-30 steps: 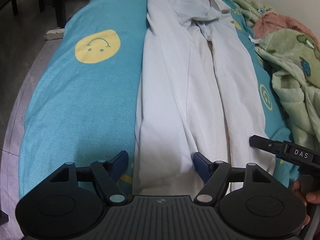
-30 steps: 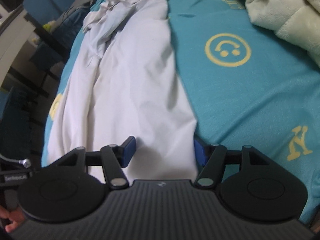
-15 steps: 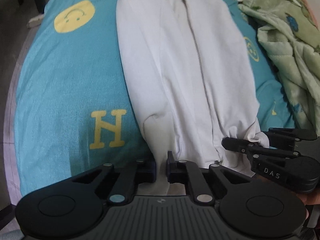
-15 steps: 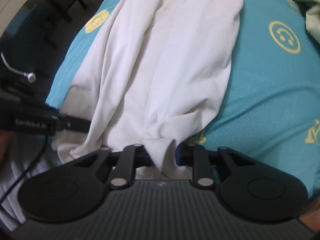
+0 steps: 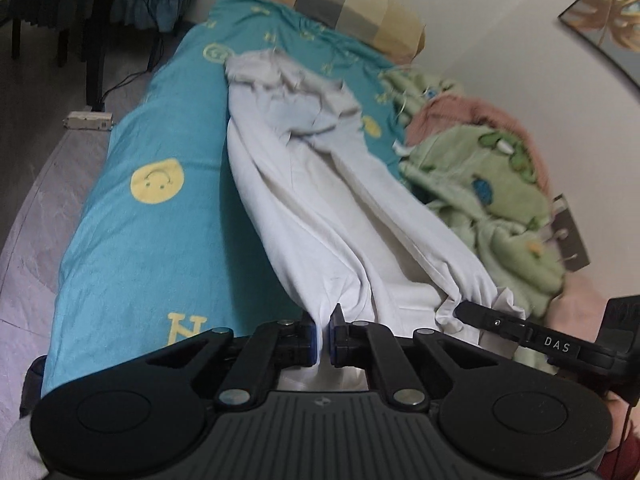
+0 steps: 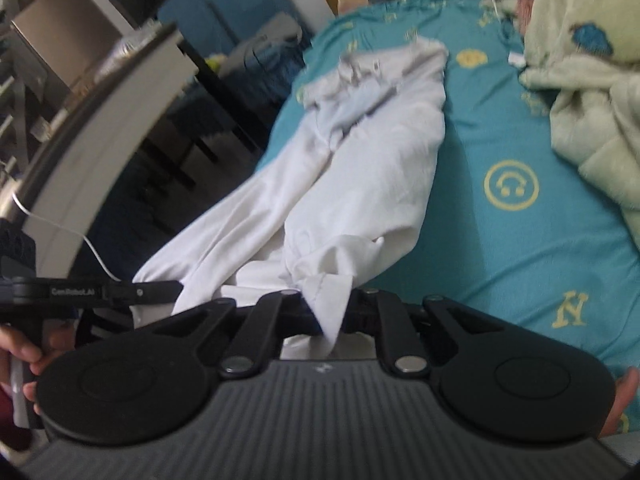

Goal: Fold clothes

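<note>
The left gripper (image 5: 323,340) is pinched tight on one hem corner of the white trousers (image 5: 332,216); the right gripper (image 6: 332,312) is clamped on the other corner (cloth bunches between its fingers). The trousers rise off the teal bedsheet (image 5: 152,248) near the grippers, their waist lying farther up. A green blanket (image 5: 480,196) sits beside them, a checked pillow (image 5: 352,8) beyond.

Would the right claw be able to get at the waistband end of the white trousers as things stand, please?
Probably not directly: the right claw is shut on a leg hem of the white trousers, and the waistband lies at the far end of the bed. Nothing blocks the way.
</note>
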Motion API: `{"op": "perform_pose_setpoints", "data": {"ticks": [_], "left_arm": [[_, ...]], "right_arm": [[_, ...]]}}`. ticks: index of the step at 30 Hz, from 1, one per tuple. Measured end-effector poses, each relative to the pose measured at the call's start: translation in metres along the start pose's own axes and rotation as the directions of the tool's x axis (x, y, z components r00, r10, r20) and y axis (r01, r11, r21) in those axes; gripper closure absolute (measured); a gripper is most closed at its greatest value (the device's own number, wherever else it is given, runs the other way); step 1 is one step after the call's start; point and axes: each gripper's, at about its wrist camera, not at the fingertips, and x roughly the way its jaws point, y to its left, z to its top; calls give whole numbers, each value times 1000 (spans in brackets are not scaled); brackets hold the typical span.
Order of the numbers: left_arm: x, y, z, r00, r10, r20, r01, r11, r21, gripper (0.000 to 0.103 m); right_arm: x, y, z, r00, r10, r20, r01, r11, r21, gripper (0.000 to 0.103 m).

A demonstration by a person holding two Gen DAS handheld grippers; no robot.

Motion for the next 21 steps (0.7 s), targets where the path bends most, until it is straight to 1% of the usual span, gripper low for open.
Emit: {"op": "perform_pose_setpoints", "data": {"ticks": [1,5,7,10,13,16,21], "left_arm": [[-8,-7,1,1000,-5,14,5,1000,-1,97],[-43,-26,-19,999,-10,44,9,1000,7,97],[-55,-33,-36,999,-13,46,12,1000,10,97],[-67,-34,-72,999,-21,37,21,1000,16,97],[-70,-34,-93,999,-24,31,23,999,23,97],[-69,-36,-90,998,-12,55,9,999,43,97],[-45,-38,-43,994,18,109,-25,998,62,97]], "right_arm": [[-9,1,0,1000,7,16,-7,1000,0,91],[-39,4,-7,998,27,65,-27,1000,3,91],[-51,3,-18,997,35,73,-35,999,4,91],[-67,1,-44,996,47,74,-48,999,4,91],[-79,-3,-64,995,62,72,-64,998,15,91],[-78,-5,-63,995,65,81,-66,998,15,91],[-60,-7,-27,990,60,126,-61,998,5,91]]}}
